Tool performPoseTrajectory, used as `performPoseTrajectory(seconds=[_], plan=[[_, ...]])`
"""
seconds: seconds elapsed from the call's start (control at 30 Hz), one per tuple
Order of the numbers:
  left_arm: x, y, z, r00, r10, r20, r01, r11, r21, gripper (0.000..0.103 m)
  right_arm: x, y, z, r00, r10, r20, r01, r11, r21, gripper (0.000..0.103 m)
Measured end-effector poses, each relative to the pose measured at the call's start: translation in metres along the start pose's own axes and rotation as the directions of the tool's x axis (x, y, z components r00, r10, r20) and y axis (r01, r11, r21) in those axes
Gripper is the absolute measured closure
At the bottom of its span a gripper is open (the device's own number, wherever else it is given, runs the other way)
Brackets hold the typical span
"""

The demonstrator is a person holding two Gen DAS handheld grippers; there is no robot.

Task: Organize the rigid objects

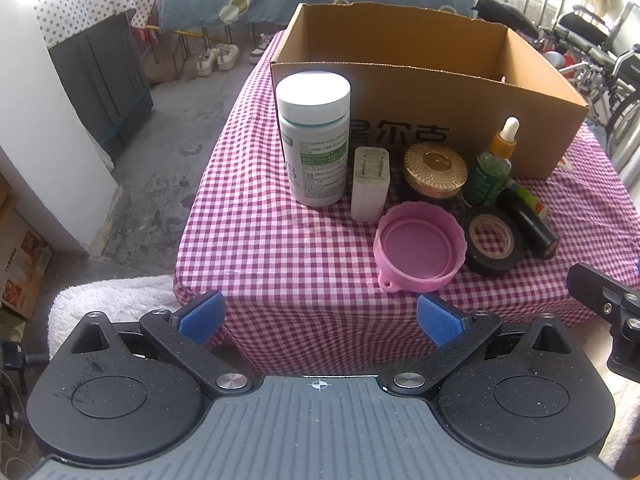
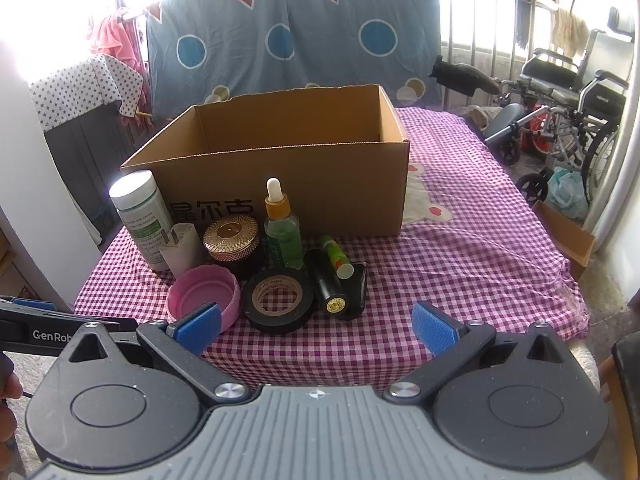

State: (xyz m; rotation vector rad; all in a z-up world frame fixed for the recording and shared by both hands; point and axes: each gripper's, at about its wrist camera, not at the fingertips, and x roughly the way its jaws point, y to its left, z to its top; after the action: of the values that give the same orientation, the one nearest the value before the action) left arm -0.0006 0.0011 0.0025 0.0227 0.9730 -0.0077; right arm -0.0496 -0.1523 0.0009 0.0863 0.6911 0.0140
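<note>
Checked pink-and-white cloth [image 2: 460, 248] covers the table, with a blue sheet of circles and triangles [image 2: 288, 36] hung behind the cardboard box [image 2: 320, 184] and a wheelchair [image 2: 568, 120] off to its right. Nothing lies between either gripper and the things crowded along the front wall of that open box, which bears large dark characters. Against that wall stand a white-capped bottle [image 1: 314, 140] with a green printed label, a white plug adapter [image 1: 370, 184], a gold-lidded jar [image 1: 435, 170] and a green dropper bottle [image 1: 494, 164]. Nearer than these lie a pink lid [image 1: 420, 248], open side up, a black tape roll [image 2: 279, 300] whose core reads "tape", a black tube [image 2: 330, 286] and a green stick [image 2: 337, 256]. Both the left gripper [image 1: 320, 318] and right gripper [image 2: 316, 326] hang wide open and empty, short of the table edge; "GenRob" shows beside the right one.
</note>
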Motion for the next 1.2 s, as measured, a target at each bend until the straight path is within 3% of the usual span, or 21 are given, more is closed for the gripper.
performPoseTrajectory(seconds=[1.2], plan=[[0.0006,0.0028,-0.0033,1.0,0.015,-0.002,-0.015,1.0,-0.003,0.001,-0.0009,0.0028,-0.0008,1.0,0.001,-0.002,-0.001,1.0,-0.01,0.0]])
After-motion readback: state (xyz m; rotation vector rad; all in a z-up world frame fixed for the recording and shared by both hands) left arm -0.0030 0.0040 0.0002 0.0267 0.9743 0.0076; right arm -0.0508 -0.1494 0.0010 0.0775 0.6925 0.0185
